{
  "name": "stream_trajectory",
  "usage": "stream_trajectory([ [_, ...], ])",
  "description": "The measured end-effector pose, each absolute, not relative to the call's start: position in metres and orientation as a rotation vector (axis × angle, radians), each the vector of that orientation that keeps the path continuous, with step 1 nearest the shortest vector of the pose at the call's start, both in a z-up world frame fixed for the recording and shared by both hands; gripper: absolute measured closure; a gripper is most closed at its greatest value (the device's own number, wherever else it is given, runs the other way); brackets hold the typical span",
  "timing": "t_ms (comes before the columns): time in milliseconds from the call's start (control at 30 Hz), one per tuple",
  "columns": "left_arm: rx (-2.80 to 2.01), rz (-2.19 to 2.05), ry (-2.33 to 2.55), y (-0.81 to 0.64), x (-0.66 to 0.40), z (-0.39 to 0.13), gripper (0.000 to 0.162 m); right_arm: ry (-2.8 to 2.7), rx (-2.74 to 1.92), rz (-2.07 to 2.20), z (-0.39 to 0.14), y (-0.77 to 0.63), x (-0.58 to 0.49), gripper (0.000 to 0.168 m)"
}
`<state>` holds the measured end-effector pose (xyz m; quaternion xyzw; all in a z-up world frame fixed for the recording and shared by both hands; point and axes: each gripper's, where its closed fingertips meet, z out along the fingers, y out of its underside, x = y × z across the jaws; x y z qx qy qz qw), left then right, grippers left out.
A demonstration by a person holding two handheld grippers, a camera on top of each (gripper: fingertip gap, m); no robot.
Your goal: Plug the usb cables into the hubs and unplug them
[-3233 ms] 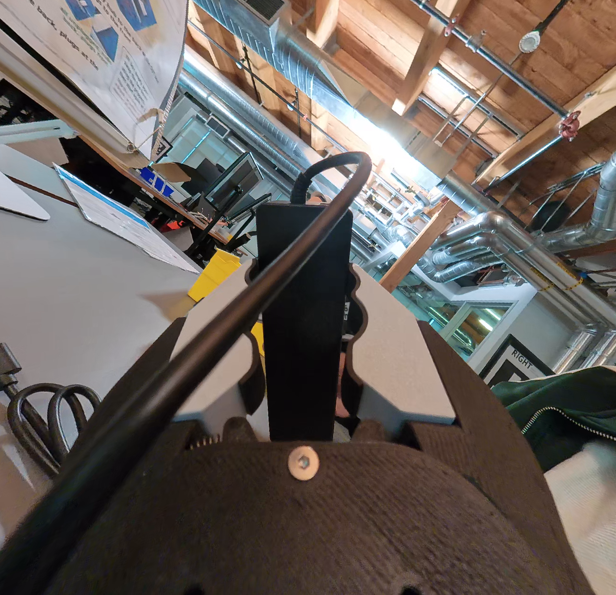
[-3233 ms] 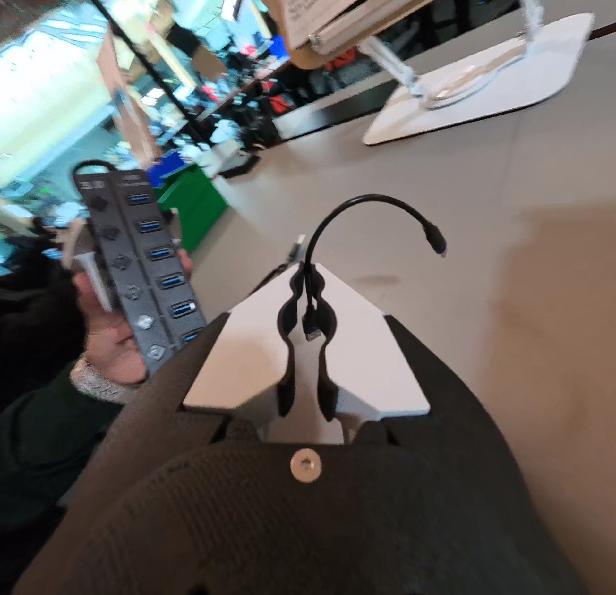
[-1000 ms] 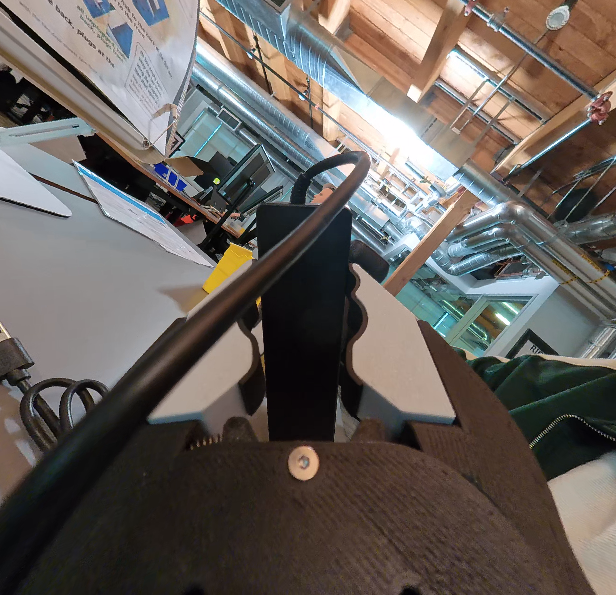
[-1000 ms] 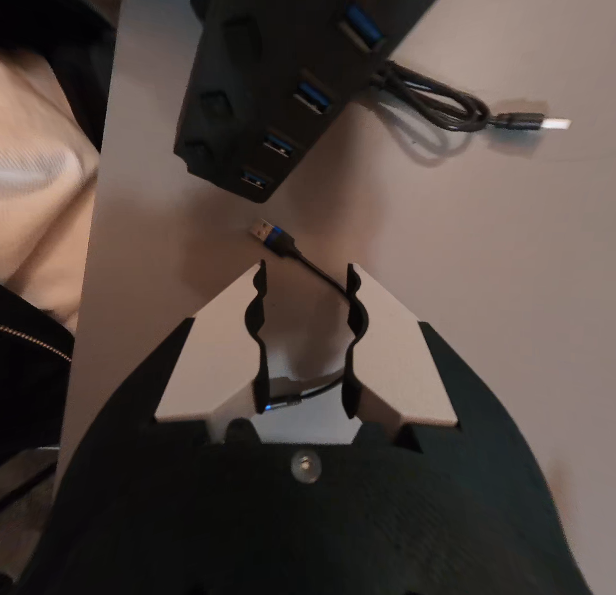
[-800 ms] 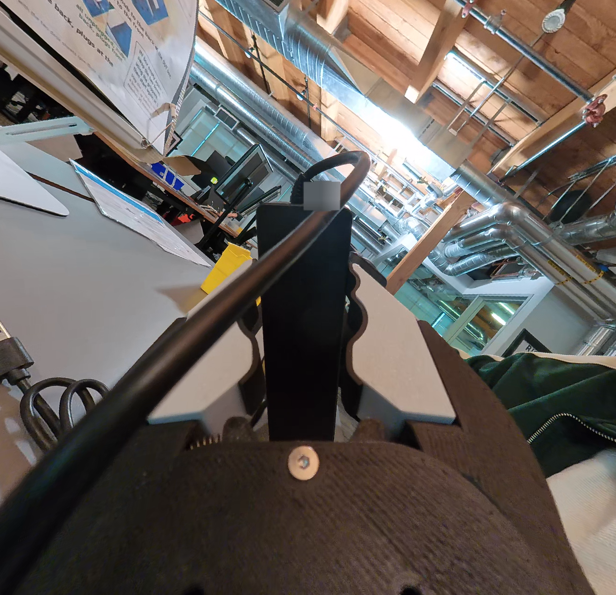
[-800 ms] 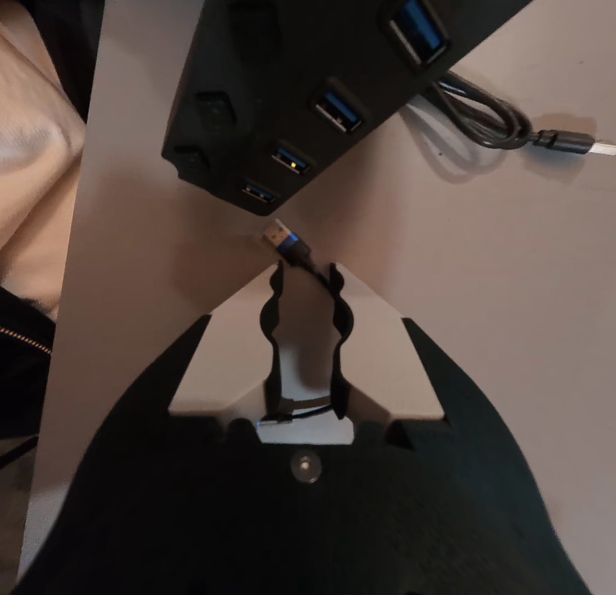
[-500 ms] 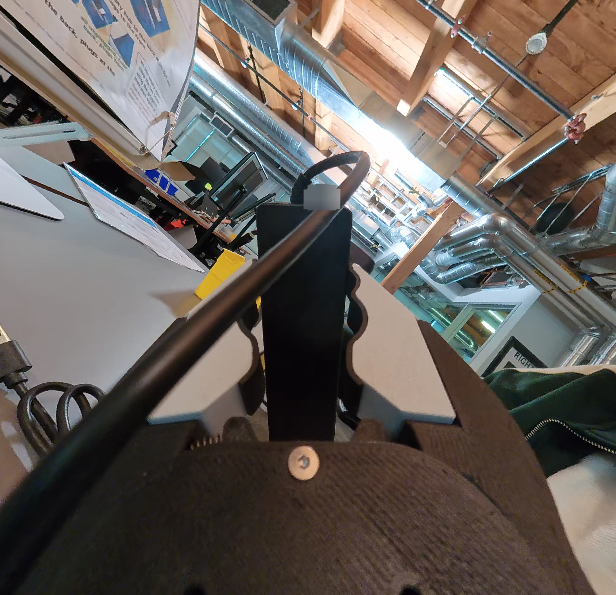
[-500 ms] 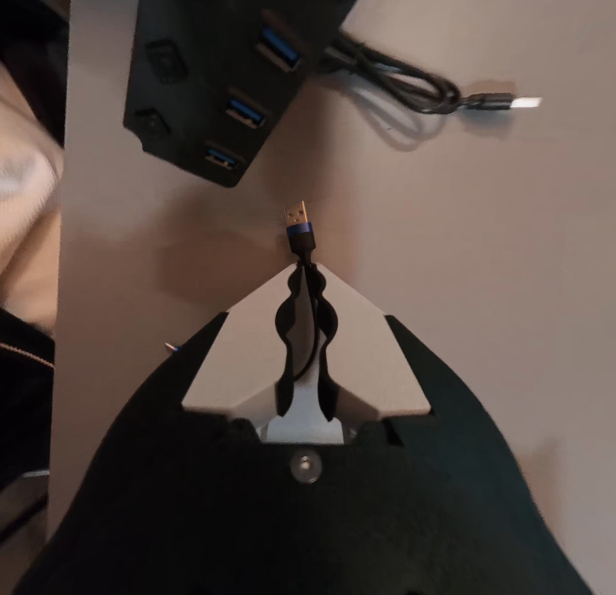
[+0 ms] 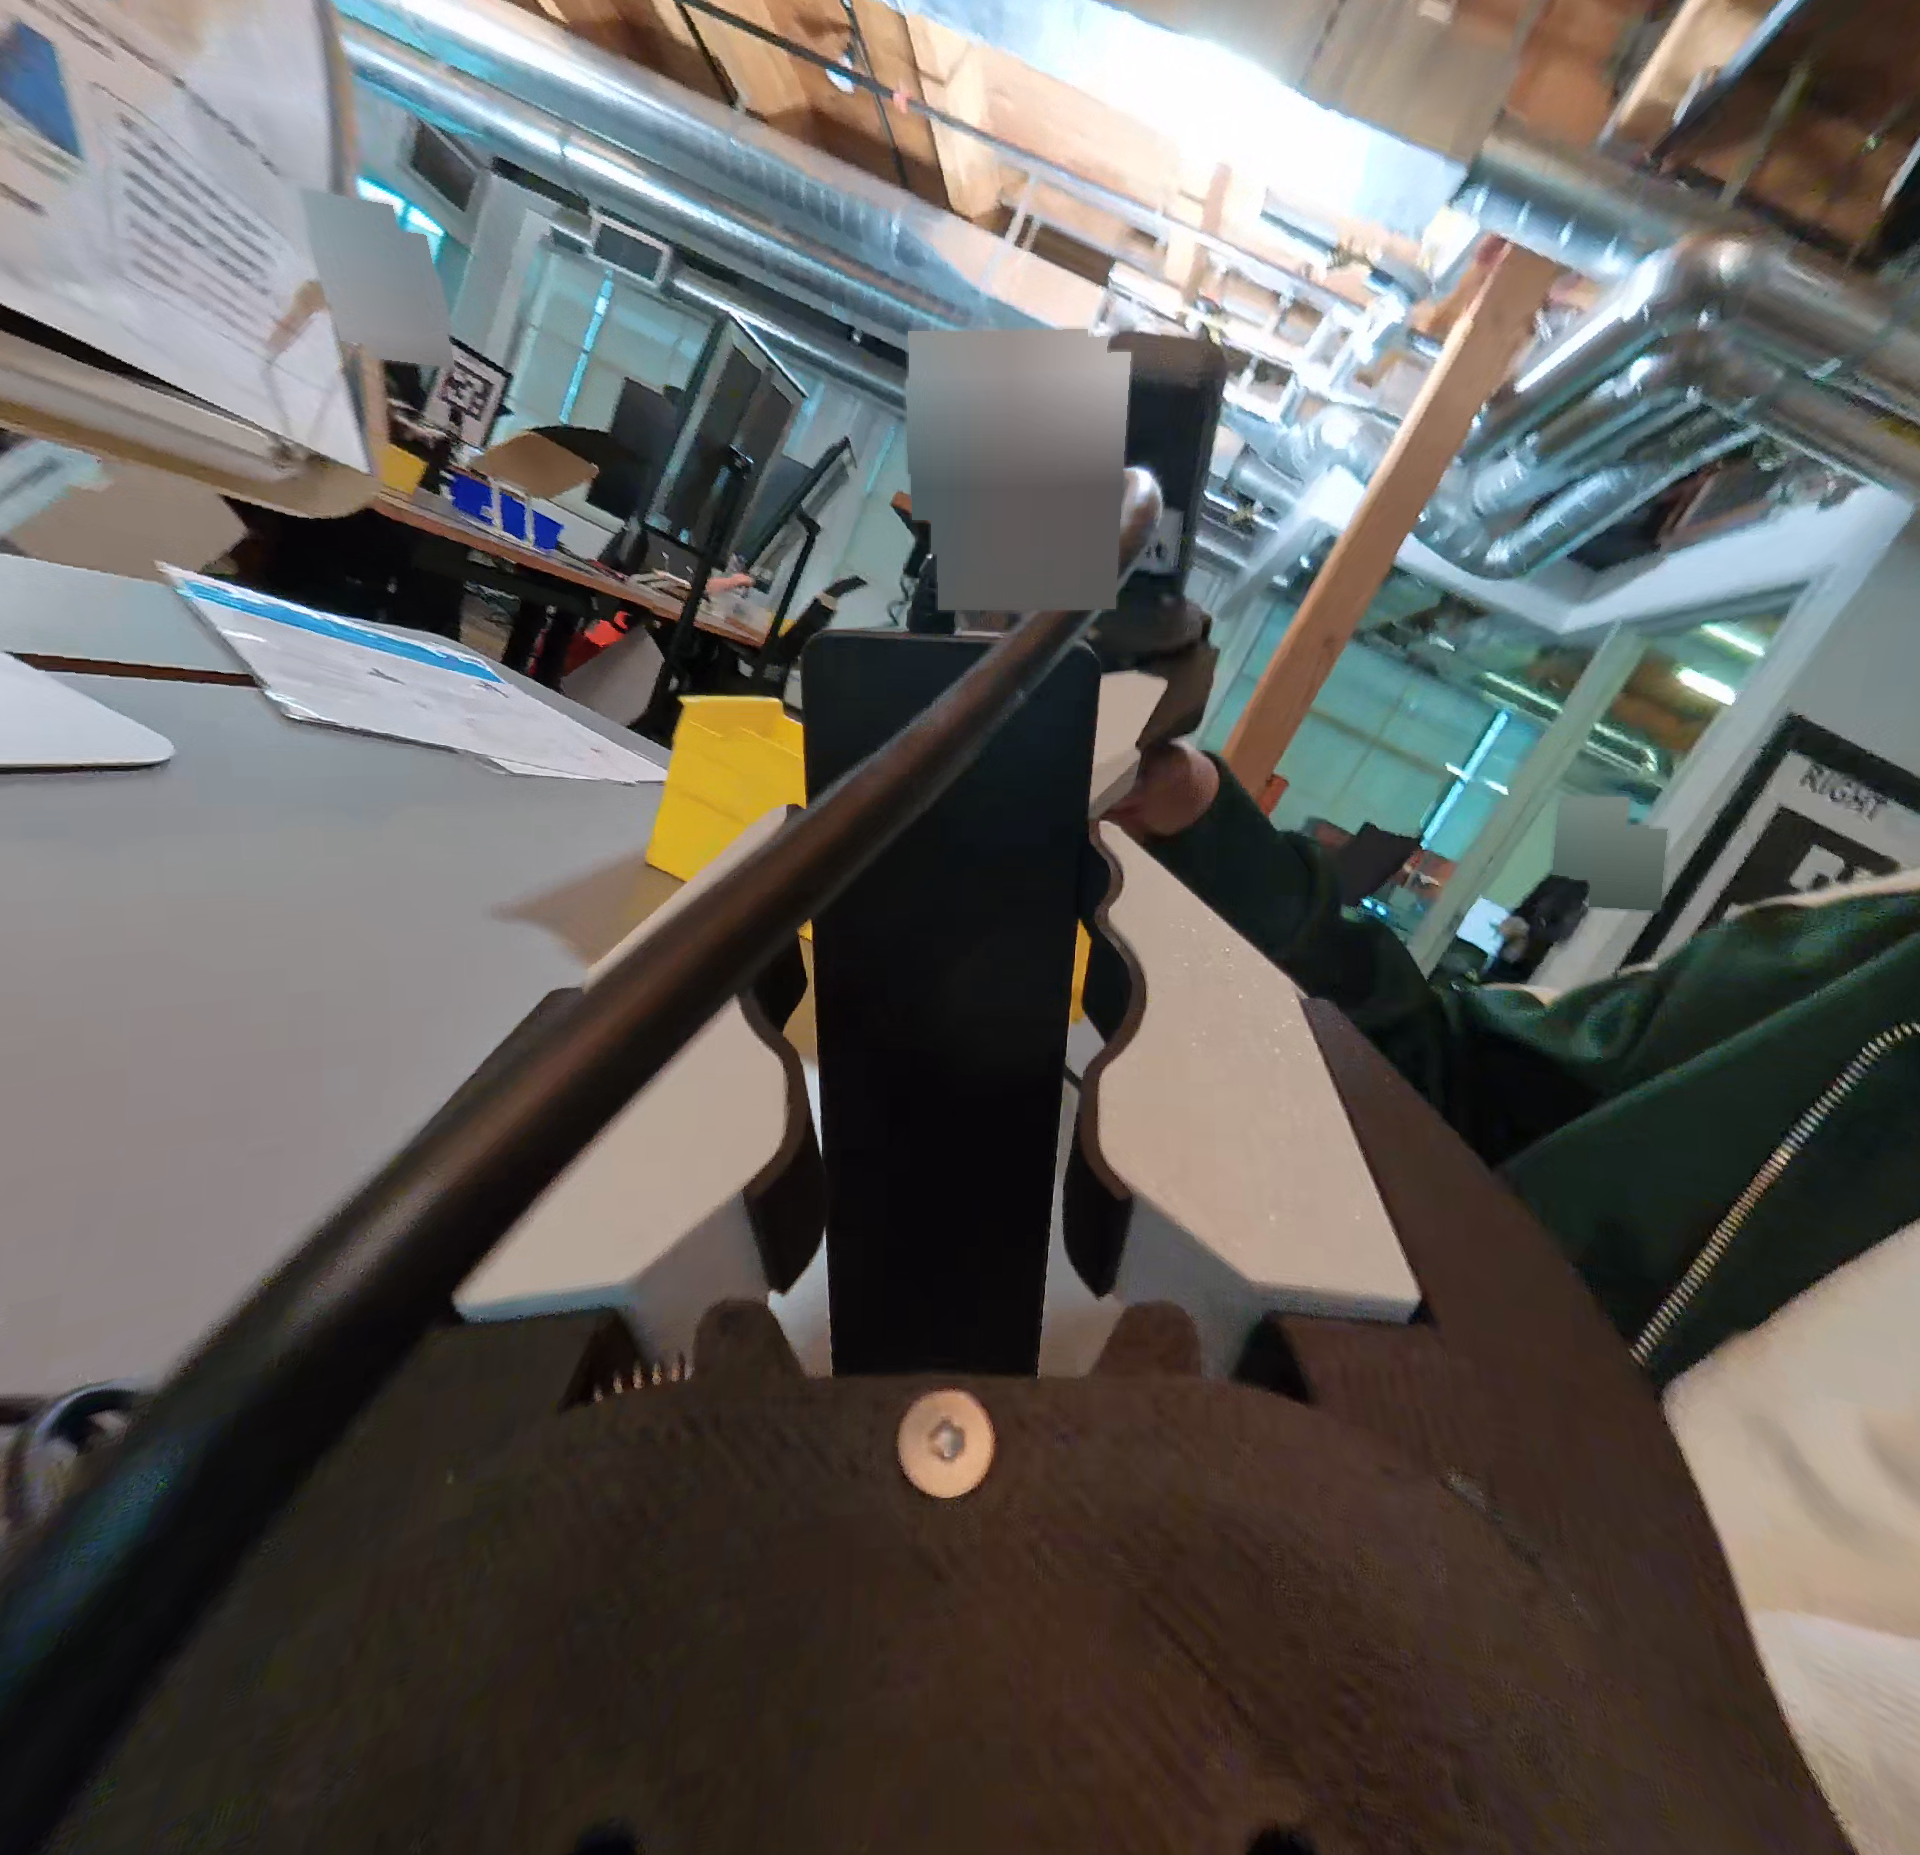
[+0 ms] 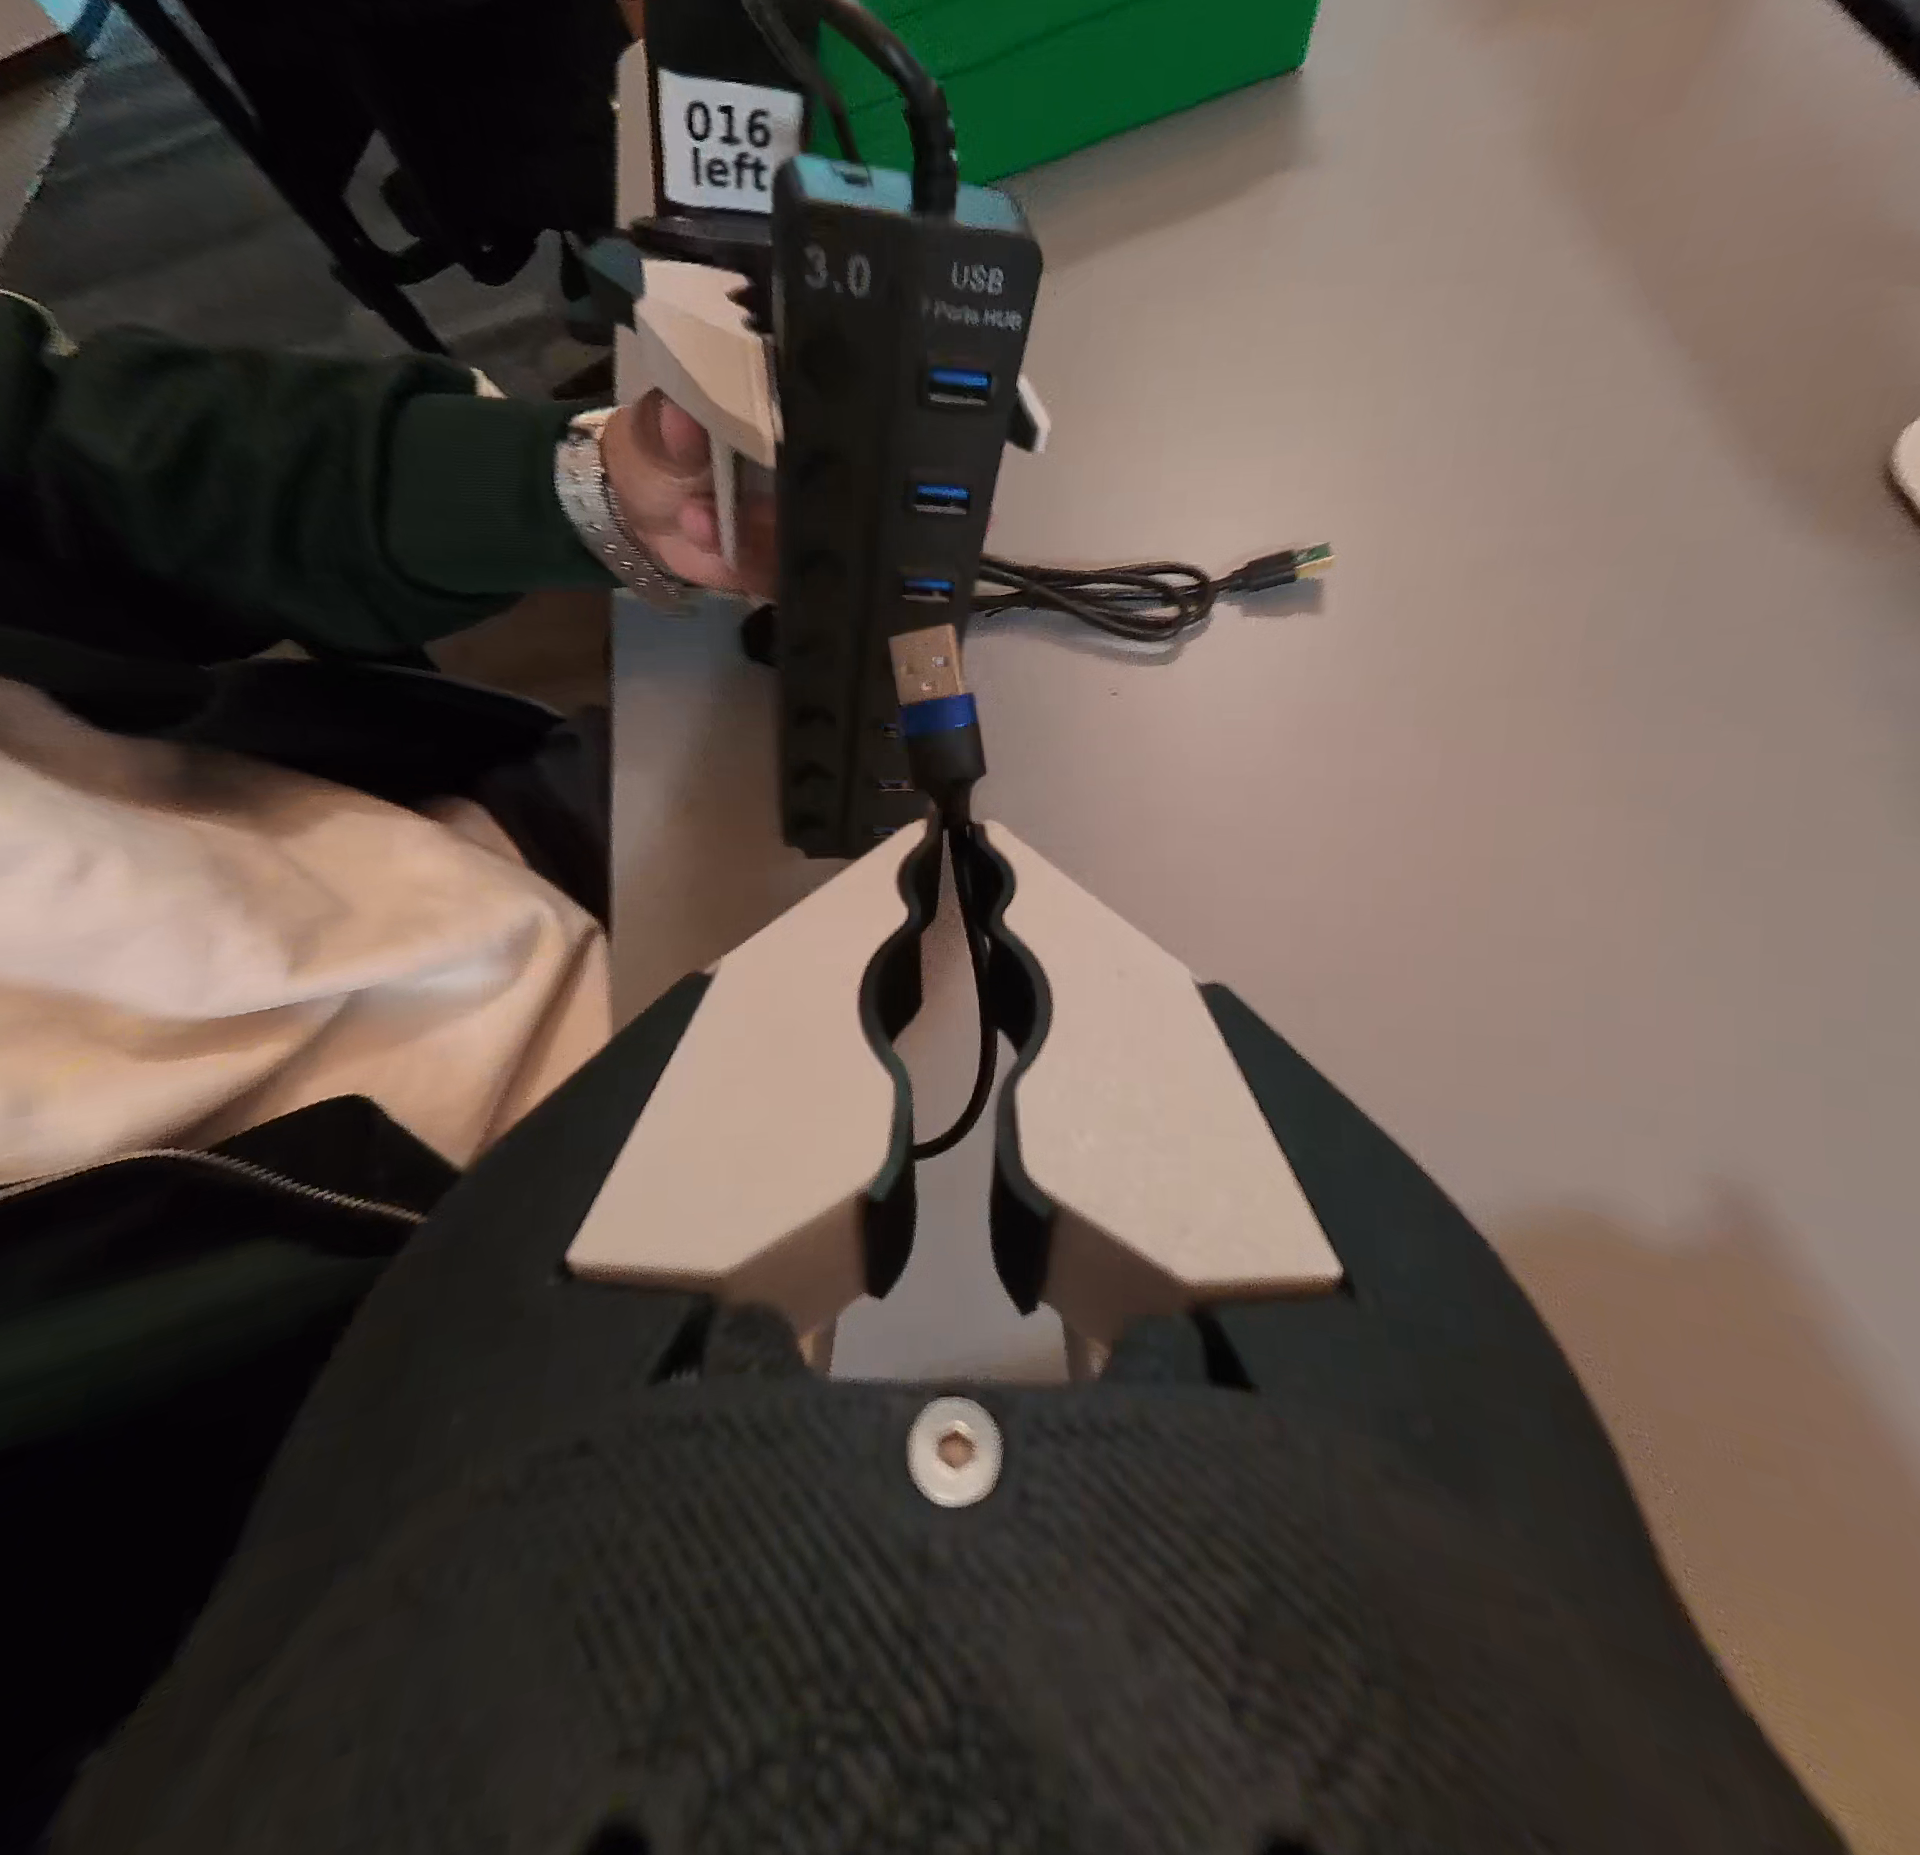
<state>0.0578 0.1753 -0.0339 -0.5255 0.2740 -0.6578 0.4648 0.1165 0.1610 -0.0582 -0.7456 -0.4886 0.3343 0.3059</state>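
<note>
Two tongs are busy: the left tongs (image 9: 940, 984) are clamped on the black hub (image 10: 894, 517), held upright, while the right tongs (image 10: 954, 849) pinch a thin USB cable (image 10: 971, 1005), its blue-collared plug (image 10: 933, 699) poking past their tips, right against the hub's ports. Beyond the hub, another cable (image 10: 1122, 595) lies coiled on the grey surface (image 10: 1455, 766).

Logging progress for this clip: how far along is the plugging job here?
Done: the left gripper grips the hub; the right gripper pinches the short cable. In hand: its plug hovers over the ports, not inserted. Left: plugging, unplugging, and the second cable on the table.
</note>
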Motion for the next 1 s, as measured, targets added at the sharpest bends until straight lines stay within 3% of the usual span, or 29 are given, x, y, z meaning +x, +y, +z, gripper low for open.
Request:
stream_trajectory([
  [367, -1.287, -1.525, 0.939, 0.137, 0.088, -0.046, 0.112, -1.151, -2.183, 1.218, -0.046, 0.133, 0.121, 0.165],
  [1000, -1.283, -1.561, 1.009, 0.121, 0.097, -0.050, 0.112, -1.243, -2.279, 1.118, -0.060, 0.120, 0.121, 0.165],
])
